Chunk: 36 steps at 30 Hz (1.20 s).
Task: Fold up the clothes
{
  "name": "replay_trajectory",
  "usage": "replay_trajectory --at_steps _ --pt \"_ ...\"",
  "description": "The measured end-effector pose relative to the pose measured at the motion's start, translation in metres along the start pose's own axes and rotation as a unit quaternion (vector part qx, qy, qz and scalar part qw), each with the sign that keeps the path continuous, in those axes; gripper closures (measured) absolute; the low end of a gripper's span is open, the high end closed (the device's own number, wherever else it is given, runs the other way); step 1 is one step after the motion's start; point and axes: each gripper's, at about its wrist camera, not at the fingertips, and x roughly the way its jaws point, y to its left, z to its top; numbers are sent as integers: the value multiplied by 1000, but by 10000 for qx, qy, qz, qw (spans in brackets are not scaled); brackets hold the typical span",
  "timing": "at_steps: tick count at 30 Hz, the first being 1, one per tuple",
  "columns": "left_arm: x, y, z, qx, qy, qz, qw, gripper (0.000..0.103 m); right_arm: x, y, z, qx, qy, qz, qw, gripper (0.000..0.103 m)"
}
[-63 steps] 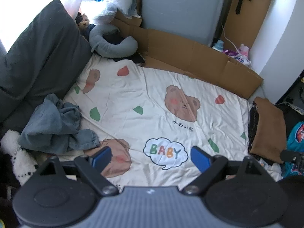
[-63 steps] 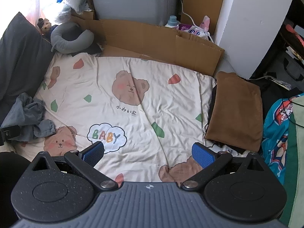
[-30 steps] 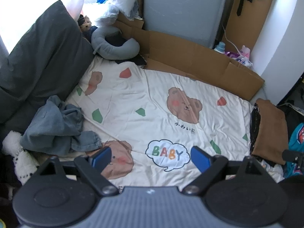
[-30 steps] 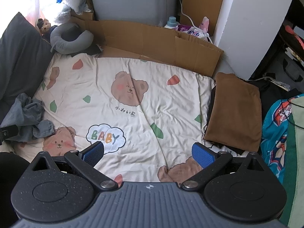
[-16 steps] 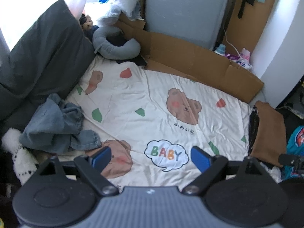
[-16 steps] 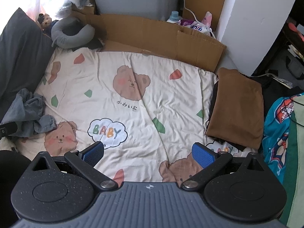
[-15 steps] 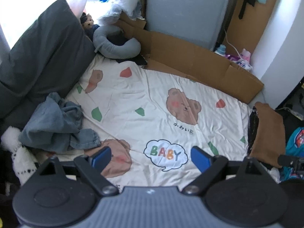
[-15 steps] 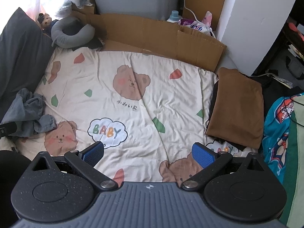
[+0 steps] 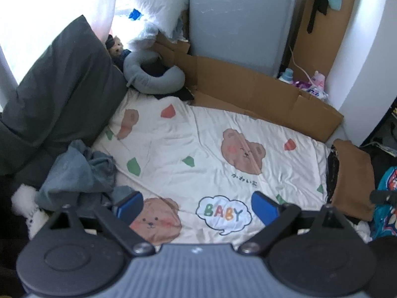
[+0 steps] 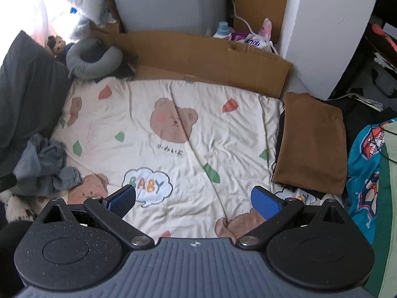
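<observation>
Hovering over the bed [image 9: 198, 149], the left tool [image 9: 197, 207] and the right tool [image 10: 193, 200] both stand with jaws spread wide and nothing between their blue pads. Compared with half a second ago, the left tool's view has crept slightly forward and left, so the crumpled grey-blue garment [image 9: 79, 173] now lies just beyond its left pad, apart from it; the right tool's view has barely shifted. That garment sits bunched at the edge of the bear-print sheet [image 10: 173, 136], beside the dark pillow [image 9: 57, 94] and far to the left of the right tool. Ahead and to the right of the right tool, a brown garment [image 10: 312, 141] rests flat and squared at the bed's edge, apparently already folded. The drift suggests the grey-blue piece is next: it has not yet been touched, and would need carrying onto the open sheet ahead before any fold can begin.
</observation>
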Motion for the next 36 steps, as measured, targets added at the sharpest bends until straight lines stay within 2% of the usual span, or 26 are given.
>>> replay_trajectory --at_steps 4,11,17,22,25,29,36 --pt "-4 19 4 -269 -21 -51 9996 6 -5 0 7 0 -62 37 10000 1" --pt "-9 51 6 -448 -76 44 9990 5 -9 -10 16 121 -177 49 9998 1" --pt "-16 73 14 -509 -317 65 9982 3 -9 -12 24 150 -278 189 9993 1" --pt "-21 88 17 -361 -471 165 9981 2 -11 -7 34 118 -366 292 9988 1" --pt "-21 103 18 -491 -529 141 9973 2 -9 -2 41 30 -376 318 9988 1" --pt "-16 127 23 -577 -540 319 9964 2 2 -3 50 95 -299 245 9992 1" --pt "3 160 22 -720 -436 360 9958 2 29 -2 65 344 -150 199 9991 1"
